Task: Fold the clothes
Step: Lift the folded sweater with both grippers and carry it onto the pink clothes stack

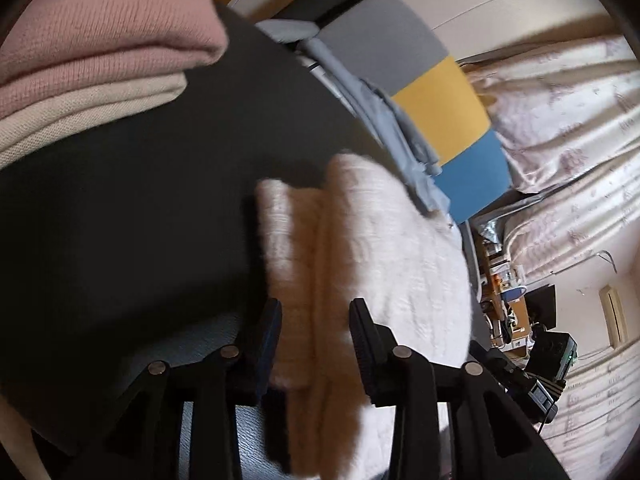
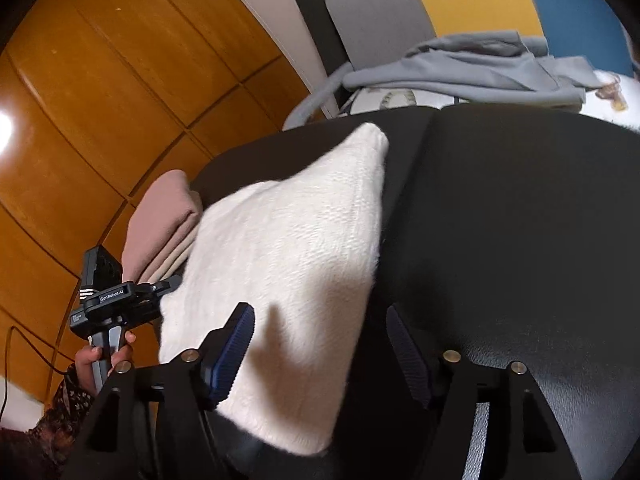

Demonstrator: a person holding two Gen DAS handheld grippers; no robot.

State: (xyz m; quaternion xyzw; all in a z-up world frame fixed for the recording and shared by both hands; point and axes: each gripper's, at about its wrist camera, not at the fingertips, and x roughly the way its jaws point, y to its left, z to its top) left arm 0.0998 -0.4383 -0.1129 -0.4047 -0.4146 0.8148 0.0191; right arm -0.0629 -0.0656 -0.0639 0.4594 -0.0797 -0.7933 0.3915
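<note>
Closest in the left wrist view, the left gripper (image 1: 316, 336) has its two fingers partly apart with a folded edge of the white sweater (image 1: 360, 248) lying between them; the fabric fills the gap and seems to touch both pads, though blur makes it hard to say whether they actually pinch it. In the right wrist view the right gripper (image 2: 320, 352) stands wide open, its left finger (image 2: 232, 352) resting against the near part of the white sweater (image 2: 280, 272) and its other finger over bare black cloth, holding nothing. The sweater lies folded into a thick pad on the black cover (image 2: 500, 220) that serves as the work surface, one corner pointing away from the grippers. At the left of that view a hand (image 2: 100, 360) grips the handle of the left gripper beside the sweater's edge. Beyond the sweater, a stack of folded clothes sits on the black cover: a pink sweater (image 1: 108, 20) on top of a beige one (image 1: 80, 120). Farther off a crumpled grey garment (image 2: 472, 68) lies past the cover's far edge, with grey, yellow and blue panels (image 1: 444, 108) and pale curtains (image 1: 568, 128) behind.
</note>
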